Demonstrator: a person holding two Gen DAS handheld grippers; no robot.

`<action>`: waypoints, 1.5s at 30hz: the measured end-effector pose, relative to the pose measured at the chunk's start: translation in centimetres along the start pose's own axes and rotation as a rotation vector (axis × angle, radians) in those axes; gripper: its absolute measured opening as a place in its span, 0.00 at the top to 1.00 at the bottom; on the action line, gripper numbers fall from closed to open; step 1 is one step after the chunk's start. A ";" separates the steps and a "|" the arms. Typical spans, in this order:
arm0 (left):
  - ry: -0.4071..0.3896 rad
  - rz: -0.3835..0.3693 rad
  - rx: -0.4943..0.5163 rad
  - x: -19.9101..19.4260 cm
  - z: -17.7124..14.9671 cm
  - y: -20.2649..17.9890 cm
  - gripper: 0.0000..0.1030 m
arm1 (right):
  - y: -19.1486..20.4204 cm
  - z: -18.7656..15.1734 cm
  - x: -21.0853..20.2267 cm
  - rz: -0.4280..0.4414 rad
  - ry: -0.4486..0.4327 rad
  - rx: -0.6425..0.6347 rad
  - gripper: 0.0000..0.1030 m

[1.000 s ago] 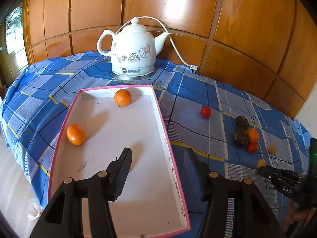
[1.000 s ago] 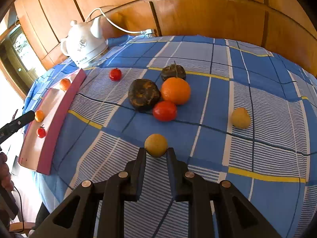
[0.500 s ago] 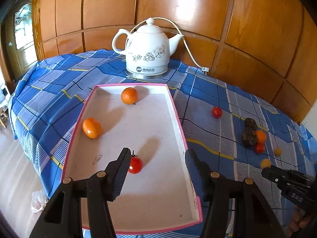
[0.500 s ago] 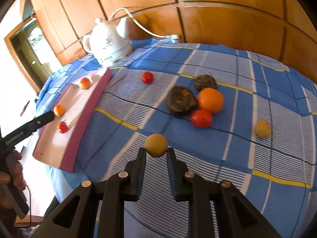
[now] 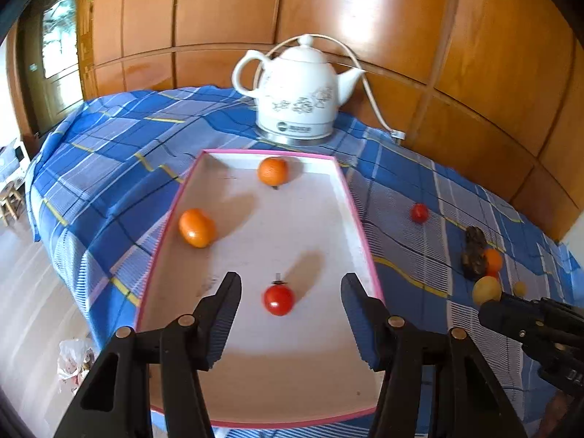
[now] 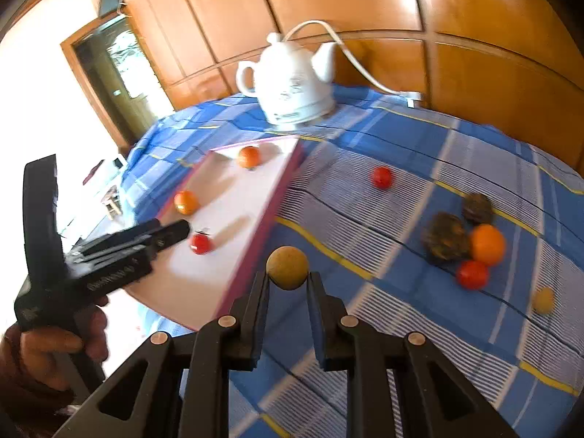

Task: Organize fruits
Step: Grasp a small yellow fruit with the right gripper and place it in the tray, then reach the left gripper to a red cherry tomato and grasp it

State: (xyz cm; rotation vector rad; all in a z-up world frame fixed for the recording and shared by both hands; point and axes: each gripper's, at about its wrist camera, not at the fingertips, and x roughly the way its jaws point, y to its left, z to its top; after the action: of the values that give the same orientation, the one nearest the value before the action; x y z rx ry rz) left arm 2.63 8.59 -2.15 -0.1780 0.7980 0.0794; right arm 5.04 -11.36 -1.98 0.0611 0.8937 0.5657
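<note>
1. On the blue checked cloth [image 5: 109, 153] sits a white tray [image 5: 321, 376] with a pink rim.
2. Two oranges and a red tomato [image 5: 278, 300] lie in the tray.
3. The left gripper [image 5: 290, 314] hangs over the tomato, jaws apart, holding nothing.
4. The right gripper [image 6: 288, 284] squeezes a small yellow fruit [image 6: 287, 267] above the cloth, just beside the tray.
5. This step looks like carrying the yellow fruit to the tray.
6. Next, it needs to go over the rim, then let go gently.
7. More fruits wait on the cloth.
</note>
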 end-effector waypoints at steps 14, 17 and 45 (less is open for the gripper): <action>-0.003 0.063 -0.087 0.1 0.1 4.1 0.44 | 5.3 3.6 7.0 0.062 0.089 -0.106 0.79; 0.004 0.062 -0.086 0.2 -0.1 4.1 0.44 | 5.2 3.7 8.0 0.030 0.098 -0.093 0.76; 0.017 0.008 -0.006 -0.1 -0.7 1.0 0.44 | 2.2 2.0 3.1 -0.080 0.017 -0.017 0.72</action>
State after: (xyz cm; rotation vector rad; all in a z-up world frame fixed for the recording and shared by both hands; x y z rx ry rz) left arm 1.94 9.43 -2.64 -0.1815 0.8154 0.0875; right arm 7.12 -7.63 -2.35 0.0053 0.9039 0.5001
